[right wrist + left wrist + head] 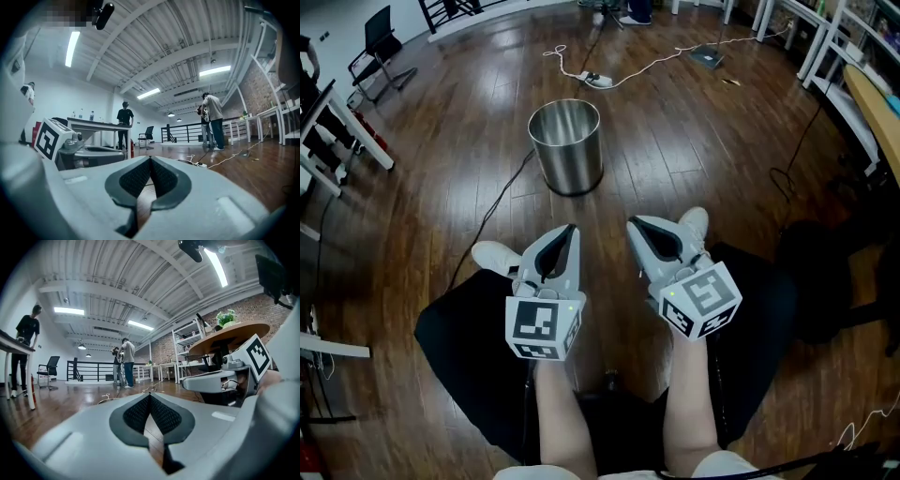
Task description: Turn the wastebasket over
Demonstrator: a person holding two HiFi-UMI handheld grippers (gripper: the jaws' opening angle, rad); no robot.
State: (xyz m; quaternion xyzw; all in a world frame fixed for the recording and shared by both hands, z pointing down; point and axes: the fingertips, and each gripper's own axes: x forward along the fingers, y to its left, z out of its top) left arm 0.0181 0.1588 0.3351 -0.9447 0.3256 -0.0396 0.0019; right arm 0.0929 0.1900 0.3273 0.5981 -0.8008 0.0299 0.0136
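Grey dimpled pads meet tip to tip on the left gripper and likewise on the right gripper. Both pairs of jaws are pressed together with nothing between them. One steel wastebasket stands upright, mouth up, on the wooden floor ahead of the two grippers and well apart from both. Only the head view shows it, since both gripper views look level over it. The right gripper view instead shows two standing figures, a person behind a table and a person near a railing, whom the head view cuts off.
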